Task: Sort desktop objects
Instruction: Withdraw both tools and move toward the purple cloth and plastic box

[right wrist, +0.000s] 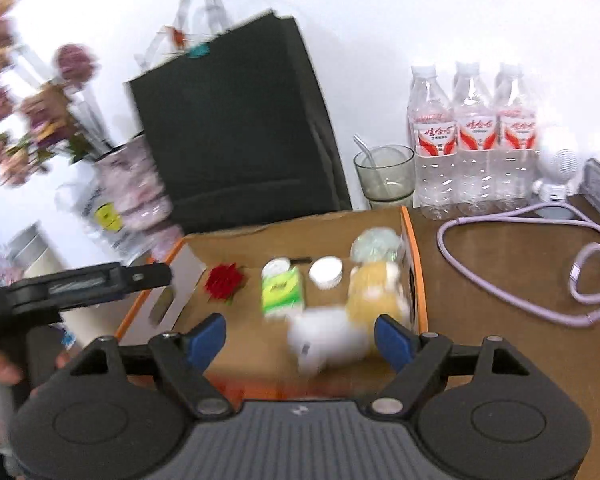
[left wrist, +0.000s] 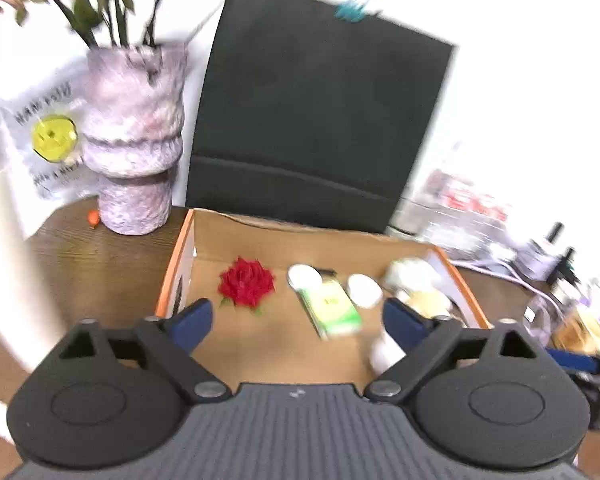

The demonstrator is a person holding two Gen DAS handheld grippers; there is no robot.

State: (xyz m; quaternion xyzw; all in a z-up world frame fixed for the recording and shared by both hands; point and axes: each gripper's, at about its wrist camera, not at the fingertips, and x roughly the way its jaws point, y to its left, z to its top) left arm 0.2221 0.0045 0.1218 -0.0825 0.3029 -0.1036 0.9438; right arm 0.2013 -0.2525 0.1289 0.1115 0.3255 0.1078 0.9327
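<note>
Right wrist: white toy [right wrist: 332, 340] between spread hand-held gripper [right wrist: 300, 338] fingers — untouched.

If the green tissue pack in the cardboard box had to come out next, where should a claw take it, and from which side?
Grip the green tissue pack across its two long edges, coming from above. It seems to lie flat on the cardboard box floor, and a white jar sits close on its right, so a low side approach looks cramped.
</note>
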